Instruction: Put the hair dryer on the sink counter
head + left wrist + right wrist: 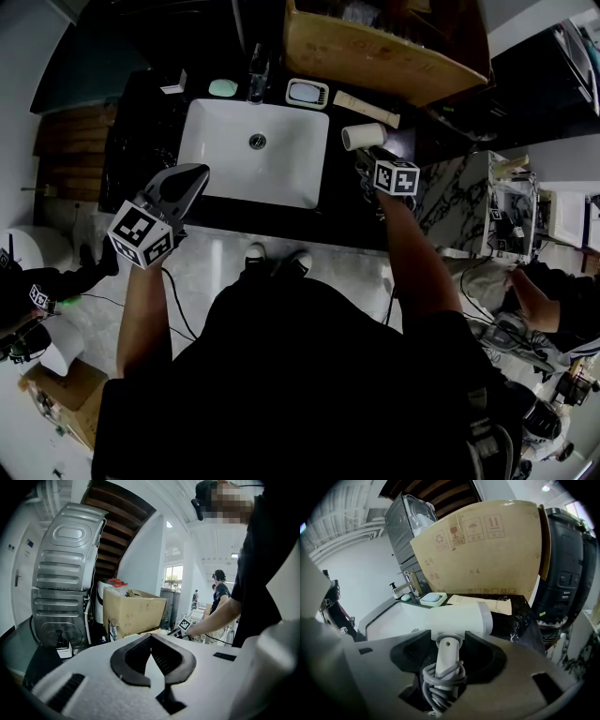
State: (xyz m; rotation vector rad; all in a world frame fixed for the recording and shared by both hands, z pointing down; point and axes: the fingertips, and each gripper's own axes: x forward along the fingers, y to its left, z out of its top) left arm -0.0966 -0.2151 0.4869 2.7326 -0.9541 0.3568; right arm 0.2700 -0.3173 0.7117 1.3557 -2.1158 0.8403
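Note:
My right gripper is shut on the handle of a white hair dryer, which hangs over the black sink counter just right of the white basin. In the right gripper view the hair dryer lies crosswise above the jaws of the right gripper, its grey cord wound round the handle. The dryer seems to hover a little above the counter; contact cannot be told. My left gripper is held left of the basin's front corner. The left gripper is shut and holds nothing.
A large cardboard box stands at the back right of the counter. In front of it lie a flat beige package and a soap dish. The faucet and a green soap are behind the basin. Another person is at the right.

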